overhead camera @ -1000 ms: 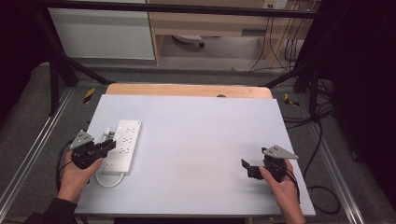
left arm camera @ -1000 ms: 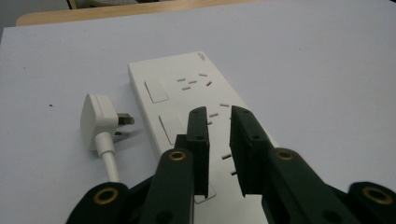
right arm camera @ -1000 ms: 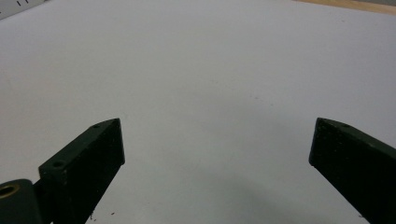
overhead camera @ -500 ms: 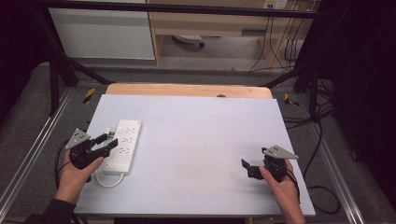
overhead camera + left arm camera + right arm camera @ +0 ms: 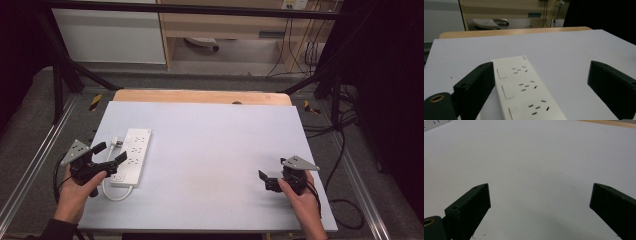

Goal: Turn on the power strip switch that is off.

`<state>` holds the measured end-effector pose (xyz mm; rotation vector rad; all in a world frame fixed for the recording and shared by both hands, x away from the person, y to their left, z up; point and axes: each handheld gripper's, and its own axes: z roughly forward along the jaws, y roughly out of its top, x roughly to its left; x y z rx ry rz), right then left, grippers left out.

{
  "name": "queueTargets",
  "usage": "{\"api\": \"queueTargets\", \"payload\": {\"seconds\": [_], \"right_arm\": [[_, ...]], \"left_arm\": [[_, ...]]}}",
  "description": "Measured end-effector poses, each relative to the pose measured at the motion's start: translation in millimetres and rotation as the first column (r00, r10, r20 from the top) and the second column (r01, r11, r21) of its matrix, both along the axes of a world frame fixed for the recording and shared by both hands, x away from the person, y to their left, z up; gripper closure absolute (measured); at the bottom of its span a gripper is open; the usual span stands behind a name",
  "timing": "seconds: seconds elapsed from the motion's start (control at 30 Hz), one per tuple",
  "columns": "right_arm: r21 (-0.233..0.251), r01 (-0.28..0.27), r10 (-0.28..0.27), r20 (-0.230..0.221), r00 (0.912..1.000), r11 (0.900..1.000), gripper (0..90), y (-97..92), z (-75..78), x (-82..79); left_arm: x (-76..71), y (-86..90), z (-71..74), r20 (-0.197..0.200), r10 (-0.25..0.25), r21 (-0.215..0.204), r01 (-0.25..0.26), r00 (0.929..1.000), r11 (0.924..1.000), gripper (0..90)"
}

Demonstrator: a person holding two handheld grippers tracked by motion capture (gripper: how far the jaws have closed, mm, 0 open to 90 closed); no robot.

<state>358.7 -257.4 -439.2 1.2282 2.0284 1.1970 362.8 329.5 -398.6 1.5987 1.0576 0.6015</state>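
A white power strip [image 5: 133, 155] with three sockets and rocker switches lies flat on the left part of the pale table [image 5: 215, 150]. Its white cable [image 5: 116, 194] loops off the near end. My left gripper [image 5: 111, 152] is open just left of the strip's near end, jaws wide apart and holding nothing. In the left gripper view the power strip [image 5: 524, 87] runs away between the spread jaws of the left gripper [image 5: 541, 66]. My right gripper [image 5: 265, 181] rests open near the table's front right, and in its own view the right gripper [image 5: 540, 188] has bare table between its jaws.
A wooden strip [image 5: 200, 96] borders the table's far edge. Metal frame rails [image 5: 35, 165] run along both sides, and cables [image 5: 340, 150] hang off the right. A corner of the power strip [image 5: 434, 125] shows far off in the right gripper view.
My left gripper's jaws have spread wider and the hand has drawn slightly left, off the strip's near end. The right gripper has stayed put.
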Motion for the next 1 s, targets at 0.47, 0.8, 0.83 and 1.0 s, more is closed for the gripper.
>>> {"api": "queueTargets", "payload": {"seconds": [0.47, 0.8, 0.83, 1.0], "right_arm": [[0.002, 0.003, -0.003, 0.003, 1.0, 1.0, 3.6, -0.3, 0.0, 0.2], [0.004, 0.003, -0.003, 0.005, 1.0, 1.0, 3.6, -0.7, 0.4, 0.1], [0.005, 0.002, -0.002, 0.004, 1.0, 1.0, 3.6, -0.7, 0.4, 0.0], [0.005, 0.004, -0.004, 0.003, 1.0, 1.0, 3.6, -0.8, 0.6, -0.3]], "left_arm": [[-23.2, 4.7, 7.1, 0.05, 0.007, -0.054, -0.004, 0.9987, 0.9986, 5.3], [-35.1, 8.9, 2.9, 0.042, -0.011, -0.05, 0.013, 0.9991, 0.9987, 5.8], [-35.9, 9.8, 1.5, 0.038, -0.013, -0.047, 0.014, 0.9992, 0.9988, 5.8], [-40.9, 14.1, -9.9, -0.01, -0.018, -0.018, 0.018, 0.9998, 0.9997, 6.2]]}}
